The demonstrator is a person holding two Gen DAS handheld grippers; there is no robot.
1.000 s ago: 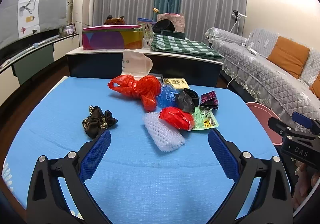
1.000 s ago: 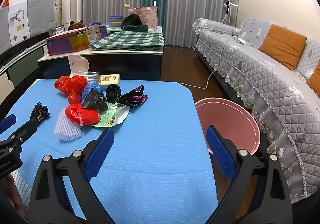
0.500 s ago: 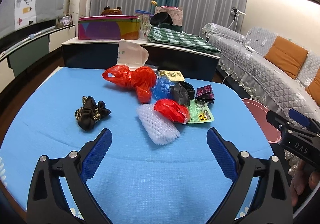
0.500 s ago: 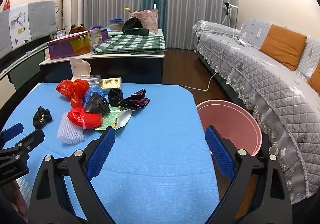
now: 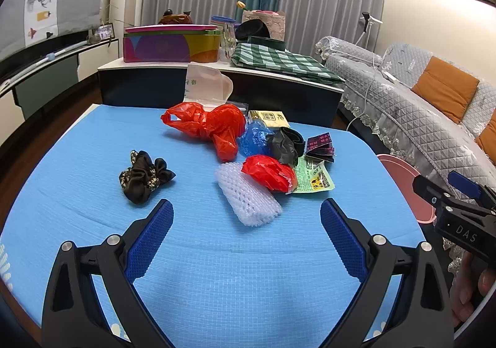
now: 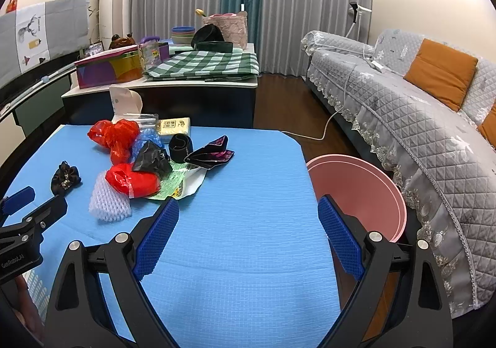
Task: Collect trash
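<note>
Left wrist: my left gripper [image 5: 245,217] has eased closer to the trash pile over the last second, jaws spread wide, nothing held; the white foam net [image 5: 248,196] now lies just ahead between the pads, so it looks like the first pick. Black scrunchie [image 5: 144,176] lies apart, left. Right wrist: right gripper [image 6: 248,220] released and empty over bare blue table [image 6: 248,255]. Pink bin [image 6: 356,189] stands just past the table's right edge, path unobstructed.

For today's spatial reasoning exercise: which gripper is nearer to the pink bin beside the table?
Right. The right gripper hangs open at the table edge right beside the pink bin; the left gripper is farther along the table, facing the trash pile.
</note>
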